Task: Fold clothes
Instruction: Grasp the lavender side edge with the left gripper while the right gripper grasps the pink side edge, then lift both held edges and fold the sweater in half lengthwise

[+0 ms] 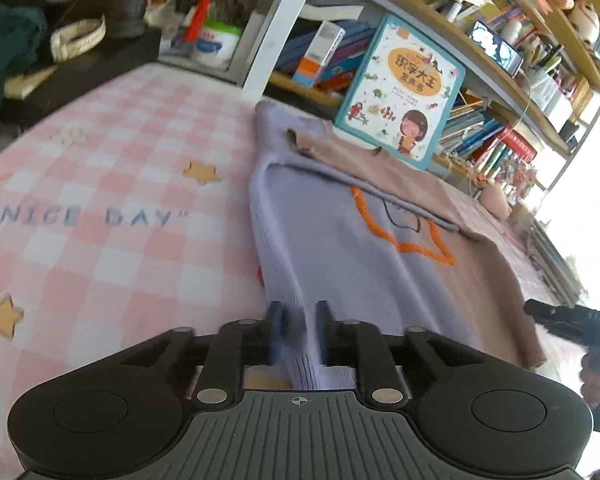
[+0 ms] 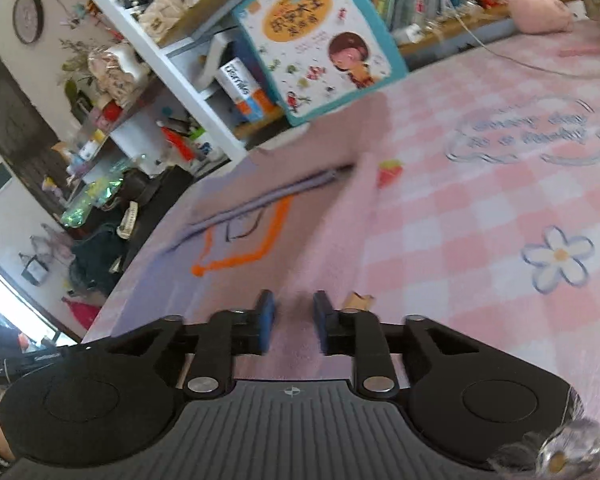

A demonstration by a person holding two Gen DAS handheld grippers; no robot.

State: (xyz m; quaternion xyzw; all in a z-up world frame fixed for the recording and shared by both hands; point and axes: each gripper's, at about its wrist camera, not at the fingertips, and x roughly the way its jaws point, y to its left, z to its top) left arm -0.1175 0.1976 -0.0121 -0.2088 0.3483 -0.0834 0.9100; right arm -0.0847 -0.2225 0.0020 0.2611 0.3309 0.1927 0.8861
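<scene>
The sweater point(image 1: 340, 248) lies flat on the pink checked blanket point(image 1: 100, 184), running from the 2 grippers up to the picture book point(image 1: 400, 92) propped against the bookshelf point(image 1: 500, 92). It is a lilac and tan knit with an orange embroidered outline point(image 1: 404, 240) on the front.

It looks soft, light and floppy, a ribbed knit that will sag and stretch if lifted by 1 point, so I judge it best taken at 2 points along the near hem or at both side edges and carried over evenly. It should not slip much against the fuzzy blanket, and dragging may bunch it.

The left gripper point(image 1: 298, 320) has its jaws partly open with a raised ridge of lilac hem between them; the cloth appears to brush the right-hand finger, but I cannot tell whether it is truly pinched. The right gripper point(image 2: 294, 312) also stands partly open, over the tan side of the sweater point(image 2: 300, 248), with nothing visibly clamped.

Readable writing: "NICE DAY" point(image 1: 88, 216) is printed on the blanket. A cloud motif point(image 2: 540, 132) holds script too blurred to read. The book cover carries Chinese characters, too small here to be sure of.
</scene>
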